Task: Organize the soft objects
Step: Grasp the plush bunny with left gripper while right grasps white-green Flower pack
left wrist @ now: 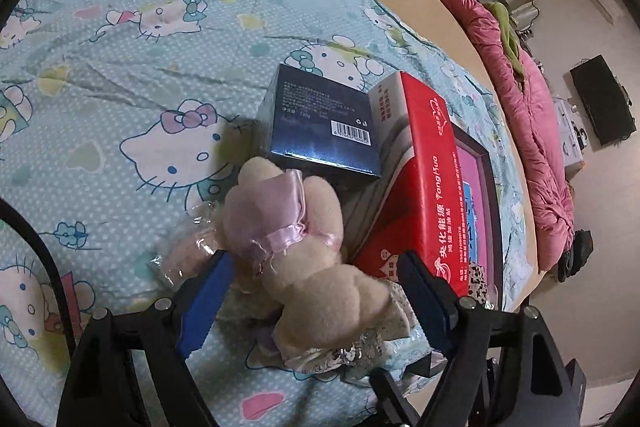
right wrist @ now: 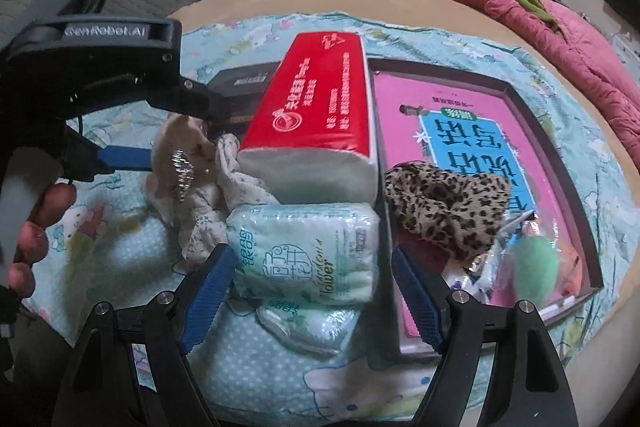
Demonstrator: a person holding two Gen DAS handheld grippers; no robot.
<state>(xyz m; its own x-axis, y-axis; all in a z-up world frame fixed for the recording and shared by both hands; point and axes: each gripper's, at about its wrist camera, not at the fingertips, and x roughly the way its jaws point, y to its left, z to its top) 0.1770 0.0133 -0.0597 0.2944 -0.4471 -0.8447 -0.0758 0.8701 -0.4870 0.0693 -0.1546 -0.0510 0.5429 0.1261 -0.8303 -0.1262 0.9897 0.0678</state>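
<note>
A beige plush bear in a pink satin dress [left wrist: 296, 239] lies on the Hello Kitty sheet between the open fingers of my left gripper [left wrist: 316, 267]; no pad touches it clearly. In the right wrist view the left gripper [right wrist: 176, 139] is at the left, around the plush [right wrist: 176, 155]. My right gripper [right wrist: 312, 259] is open around a pale green tissue pack [right wrist: 308, 251]; a second pack [right wrist: 308, 327] lies below it. A leopard-print cloth [right wrist: 444, 203] and a green fluffy ball [right wrist: 536, 263] lie in the dark tray [right wrist: 576, 179].
A red tissue box [right wrist: 316, 107] and a dark blue box [left wrist: 324, 123] stand beside the tray. A floral cloth [right wrist: 224, 203] lies by the plush. A wrapped item [left wrist: 188, 251] lies left of the bear. A pink quilt [right wrist: 560, 39] lies at the bed's far side.
</note>
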